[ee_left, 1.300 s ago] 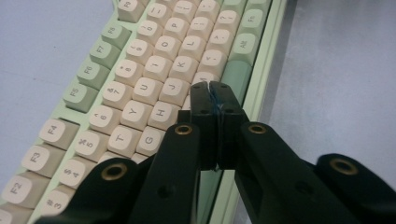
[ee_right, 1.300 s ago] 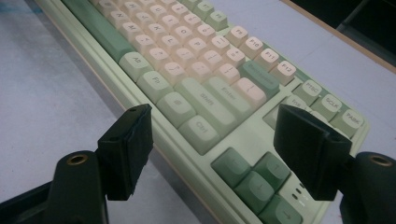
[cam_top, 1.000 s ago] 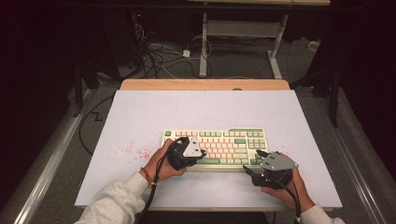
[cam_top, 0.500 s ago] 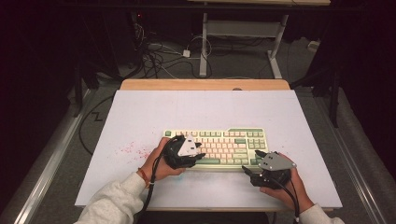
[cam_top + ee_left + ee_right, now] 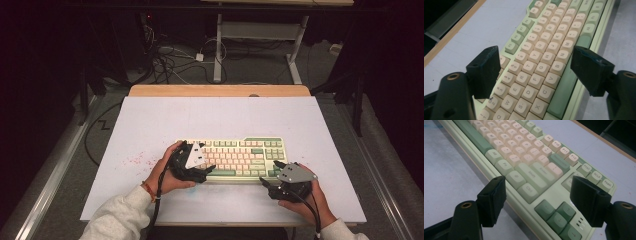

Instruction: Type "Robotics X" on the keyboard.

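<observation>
High view: light falls from above onto the table (image 5: 150,125), which reads evenly bright and pale. Surround from 9 through 12 to 3 o'clock is very dim; floor cables barely legible. Soft short shadows under the hands at 6 o'clock. No glare. Slightly soft and grainy overall.

Left gripper view: keyboard (image 5: 541,65) well lit, warm cast, legends sharp at centre, softer toward 12 o'clock. Near black jaws at 7 and 4 o'clock slightly blurred, underexposed. Dark corner at 10 o'clock.

Right gripper view: cooler, dimmer; keys soften toward 11 o'clock. Shadow along the keyboard's near edge. Dark corner at 1 o'clock.
</observation>
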Demonstrator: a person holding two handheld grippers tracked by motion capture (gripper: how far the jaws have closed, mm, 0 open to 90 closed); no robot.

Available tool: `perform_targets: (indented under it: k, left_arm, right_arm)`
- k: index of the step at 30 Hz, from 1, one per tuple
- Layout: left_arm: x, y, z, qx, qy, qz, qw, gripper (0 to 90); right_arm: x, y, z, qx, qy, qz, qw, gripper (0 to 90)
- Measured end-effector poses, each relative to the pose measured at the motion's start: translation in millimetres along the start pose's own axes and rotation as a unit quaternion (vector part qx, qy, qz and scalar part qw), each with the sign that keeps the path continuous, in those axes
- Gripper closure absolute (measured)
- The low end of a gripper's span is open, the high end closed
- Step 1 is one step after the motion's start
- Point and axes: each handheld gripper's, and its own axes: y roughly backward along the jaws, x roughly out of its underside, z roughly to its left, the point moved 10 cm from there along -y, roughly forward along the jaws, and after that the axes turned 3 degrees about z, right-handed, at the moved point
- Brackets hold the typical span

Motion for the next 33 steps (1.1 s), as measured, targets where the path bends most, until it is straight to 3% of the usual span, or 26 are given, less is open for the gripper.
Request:
perform_targets:
  k: [3, 4, 6, 11, 19, 25, 33]
  left_arm:
    - [4.1, 3.5, 1.6, -0.007, -0.007, 0.001, 1.0, 21.0]
    - [6.2, 4.6, 4.1, -0.017, -0.005, 0.004, 0.9998, 21.1]
    - [10.1, 7.6, 6.7, -0.016, 0.005, 0.002, 0.9999, 22.0]
    - [20.5, 13.6, 14.1, -0.037, 0.01, 0.006, 0.9993, 21.2]
    - [33.9, 19.1, 15.5, -0.043, 0.02, 0.003, 0.9989, 20.5]
    - [47.6, 28.3, 18.8, -0.055, 0.02, 0.014, 0.9982, 21.0]
    - [71.2, 38.7, 20.0, -0.061, 0.035, 0.028, 0.9971, 21.0]
  right_arm:
    - [0.2, 0.0, -0.9, 0.002, 0.0, 0.001, 1.0, 29.3]
    - [0.2, 0.2, -1.1, 0.003, 0.0, 0.001, 1.0, 29.3]
    - [0.0, 0.4, -2.2, 0.005, -0.001, 0.0, 1.0, 29.3]
    - [0.4, 0.3, -3.1, 0.007, -0.001, 0.001, 1.0, 29.4]
    - [-0.4, 1.0, -4.3, 0.003, -0.012, 0.0, 0.9999, 30.0]
    - [-1.5, 3.0, -6.0, -0.002, -0.025, -0.002, 0.9997, 30.8]
    - [-4.0, 3.8, -10.1, 0.006, -0.026, -0.005, 0.9996, 32.7]
